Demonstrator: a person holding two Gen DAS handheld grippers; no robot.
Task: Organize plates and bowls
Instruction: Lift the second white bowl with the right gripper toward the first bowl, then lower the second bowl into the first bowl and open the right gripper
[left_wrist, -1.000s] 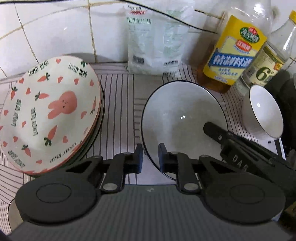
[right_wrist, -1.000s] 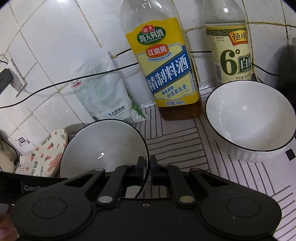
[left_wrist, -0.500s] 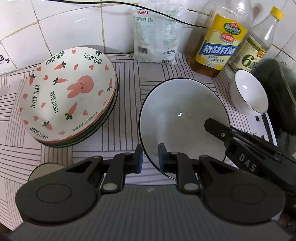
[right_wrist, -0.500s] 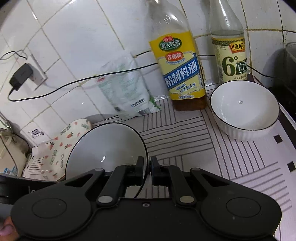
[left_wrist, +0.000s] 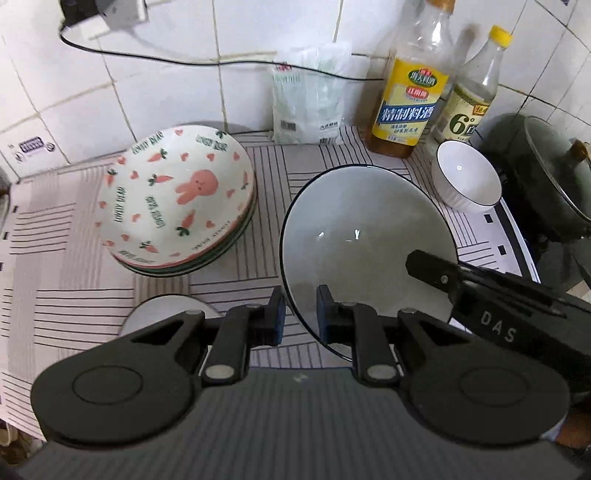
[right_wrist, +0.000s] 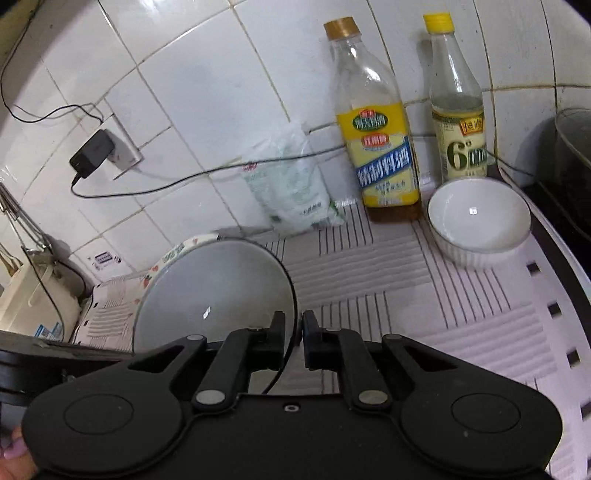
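A grey bowl (left_wrist: 365, 243) with a black rim hangs tilted above the striped mat (left_wrist: 258, 258). My left gripper (left_wrist: 300, 314) is shut on its near-left rim. My right gripper (right_wrist: 294, 325) is shut on the opposite rim of the same grey bowl (right_wrist: 214, 295); its fingers (left_wrist: 436, 273) reach in from the right in the left wrist view. A stack of rabbit-and-carrot plates (left_wrist: 177, 195) leans on the mat to the left. A small white bowl (left_wrist: 467, 177) stands at the back right by the bottles. Part of a pale round dish (left_wrist: 166, 306) shows under my left gripper.
A yellow-labelled bottle (right_wrist: 380, 155), a vinegar bottle (right_wrist: 458, 122) and a white bag (right_wrist: 295, 192) stand along the tiled wall. A dark lidded pot (left_wrist: 546, 173) sits at the right. A black cable (right_wrist: 207, 173) runs along the wall from a plugged charger (right_wrist: 90, 153).
Both grippers have risen and drawn back from the wall, carrying the grey bowl between them. More of the mat, the plate stack and the pale dish below has come into view.
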